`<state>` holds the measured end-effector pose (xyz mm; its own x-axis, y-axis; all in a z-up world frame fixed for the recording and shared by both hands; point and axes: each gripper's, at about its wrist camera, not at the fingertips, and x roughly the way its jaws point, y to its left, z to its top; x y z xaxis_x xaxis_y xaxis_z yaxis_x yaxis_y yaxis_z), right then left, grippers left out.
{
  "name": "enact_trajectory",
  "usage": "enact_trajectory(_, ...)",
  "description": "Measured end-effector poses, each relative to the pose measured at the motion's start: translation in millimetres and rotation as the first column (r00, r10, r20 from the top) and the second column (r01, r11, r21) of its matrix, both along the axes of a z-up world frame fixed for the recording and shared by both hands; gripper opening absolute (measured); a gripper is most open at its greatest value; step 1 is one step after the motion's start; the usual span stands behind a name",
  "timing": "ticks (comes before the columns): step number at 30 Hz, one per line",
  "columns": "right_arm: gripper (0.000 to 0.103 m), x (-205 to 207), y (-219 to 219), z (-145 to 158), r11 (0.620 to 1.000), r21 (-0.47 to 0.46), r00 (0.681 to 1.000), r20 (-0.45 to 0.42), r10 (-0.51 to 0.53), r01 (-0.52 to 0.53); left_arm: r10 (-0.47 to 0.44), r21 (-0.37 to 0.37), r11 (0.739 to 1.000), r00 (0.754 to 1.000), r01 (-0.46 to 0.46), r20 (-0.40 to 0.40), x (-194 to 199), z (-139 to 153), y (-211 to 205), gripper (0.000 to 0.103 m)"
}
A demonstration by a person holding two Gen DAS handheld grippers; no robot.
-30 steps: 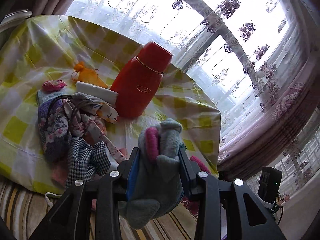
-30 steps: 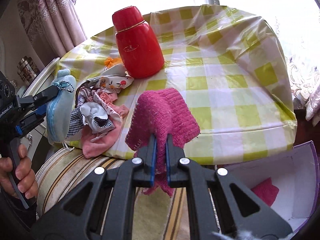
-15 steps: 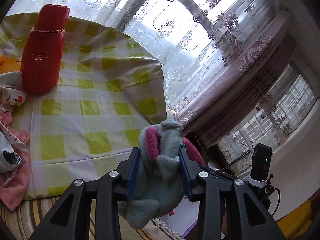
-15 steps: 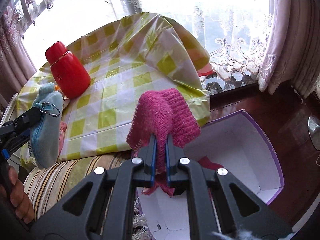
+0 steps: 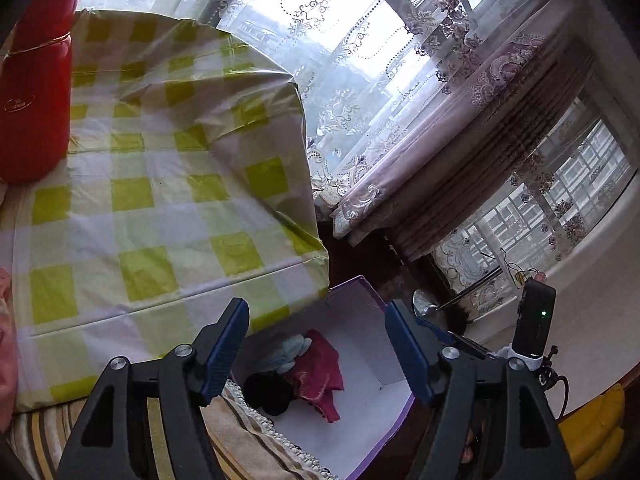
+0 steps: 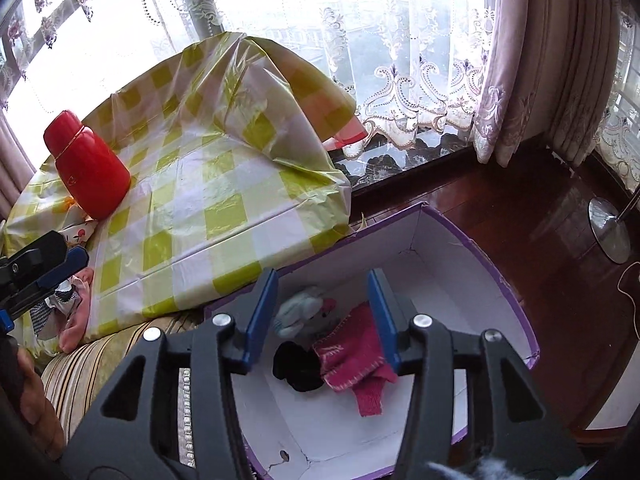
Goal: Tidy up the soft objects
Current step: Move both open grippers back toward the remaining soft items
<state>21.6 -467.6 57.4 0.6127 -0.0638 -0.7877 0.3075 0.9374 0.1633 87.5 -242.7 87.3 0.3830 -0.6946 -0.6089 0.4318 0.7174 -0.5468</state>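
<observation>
A white box with purple edges [image 6: 472,248] stands on the floor beside the table; it also shows in the left wrist view [image 5: 360,292]. Inside lie a pink knitted piece [image 6: 352,356], a light grey-blue plush [image 6: 300,308] and a black soft item [image 6: 292,364]; the left wrist view shows the pink piece [image 5: 320,376], the plush [image 5: 292,350] and the black item [image 5: 268,392]. My right gripper [image 6: 323,316] is open and empty above the box. My left gripper [image 5: 318,344] is open and empty above it. A pile of soft cloths [image 6: 72,300] lies at the table's left edge.
A red flask [image 6: 86,164] stands on the table with the yellow-green checked cloth [image 6: 208,184]. A striped sofa edge [image 6: 80,364] is below the table. Dark wooden floor [image 6: 520,200], curtains [image 6: 560,60] and a lamp base [image 6: 608,228] are on the right.
Both grippers swung right from the table to over the box. The left let go of the grey-blue plush and the right let go of the pink knit; both now lie in the box.
</observation>
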Motion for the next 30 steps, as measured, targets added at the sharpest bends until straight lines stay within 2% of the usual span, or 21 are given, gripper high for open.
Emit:
enact_trajectory(4, 0.051, 6.3, 13.6, -1.9, 0.999, 0.026, 0.999, 0.011, 0.044, -0.045, 0.055, 0.041, 0.997, 0.997, -0.058, 0.059, -0.6, -1.2, 13.6, 0.071)
enact_trajectory(8, 0.051, 15.0, 37.2, -3.1, 0.994, 0.030, 0.995, 0.021, 0.102, -0.103, 0.065, 0.133, 0.988, 0.992, -0.079, 0.108, -4.4, -3.1, 22.1, 0.071)
enact_trajectory(11, 0.051, 23.3, 60.6, -5.5, 0.987, 0.041, 0.988, 0.015, 0.153, -0.153, 0.104, 0.191, 0.973, 0.986, -0.129, 0.133, -5.7, -6.9, 34.3, 0.071)
enact_trajectory(16, 0.051, 35.3, 101.9, -9.1, 0.970, 0.058, 0.972, 0.017, 0.235, -0.236, 0.178, 0.208, 0.956, 0.971, -0.209, 0.157, -6.3, -8.1, 66.2, 0.071)
enact_trajectory(19, 0.051, 44.3, 125.6, -10.8, 0.959, 0.070, 0.961, 0.017, 0.275, -0.275, 0.225, 0.222, 0.937, 0.952, -0.270, 0.208, -12.4, -3.1, 88.0, 0.071)
enact_trajectory(24, 0.051, 60.0, 166.0, -12.0, 0.940, 0.089, 0.945, 0.023, 0.328, -0.328, 0.333, 0.169, 0.914, 0.921, -0.368, 0.201, -16.1, -0.7, 140.2, 0.071)
enact_trajectory(27, 0.051, 70.5, 193.9, -14.7, 0.919, 0.093, 0.924, 0.018, 0.383, -0.383, 0.410, 0.147, 0.888, 0.895, -0.435, 0.176, -15.8, -3.1, 176.6, 0.071)
enact_trajectory(30, 0.051, 78.2, 217.8, -16.8, 0.897, 0.093, 0.901, 0.013, 0.433, -0.432, 0.499, 0.141, 0.842, 0.851, -0.521, 0.161, -18.6, -5.9, 214.8, 0.071)
